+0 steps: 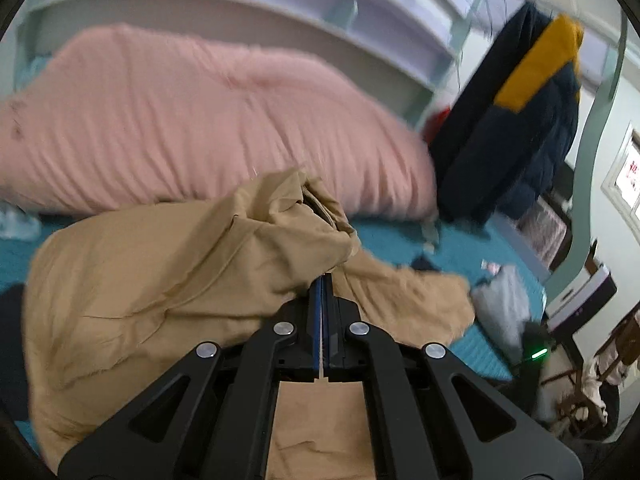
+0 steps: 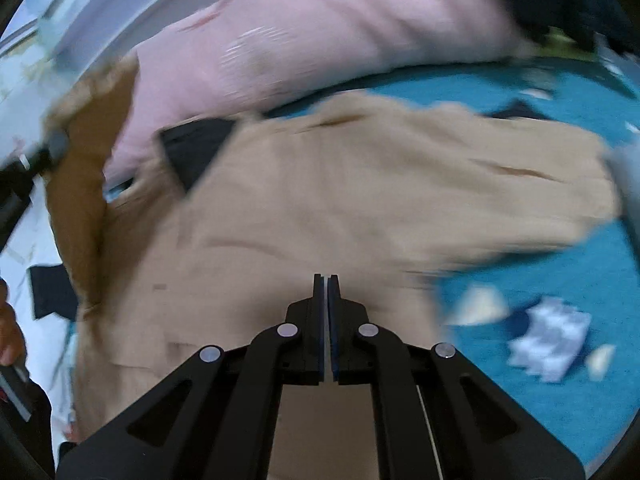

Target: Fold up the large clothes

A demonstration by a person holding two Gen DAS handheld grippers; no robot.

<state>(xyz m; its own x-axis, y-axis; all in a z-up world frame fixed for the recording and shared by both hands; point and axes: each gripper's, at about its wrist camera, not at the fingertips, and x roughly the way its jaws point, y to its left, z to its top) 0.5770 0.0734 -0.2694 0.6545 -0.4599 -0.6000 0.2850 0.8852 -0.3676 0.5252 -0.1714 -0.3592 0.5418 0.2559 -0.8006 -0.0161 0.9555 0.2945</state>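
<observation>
Left gripper (image 1: 322, 280) is clamping fully closed on a bunched fold of the tan garment (image 1: 152, 280), lifting that edge at frame centre, presumably to carry it across for a fold. The rest of the garment is lying spread on the teal bedcover (image 1: 400, 236), below the pink duvet (image 1: 180, 120) at upper left. Right gripper (image 2: 326, 280) is hovering over the garment's flat middle, jaws nearly together with only a sliver of gap, nothing between them (view blurred). A navy and yellow jacket (image 1: 520, 120) is hanging at upper right.
</observation>
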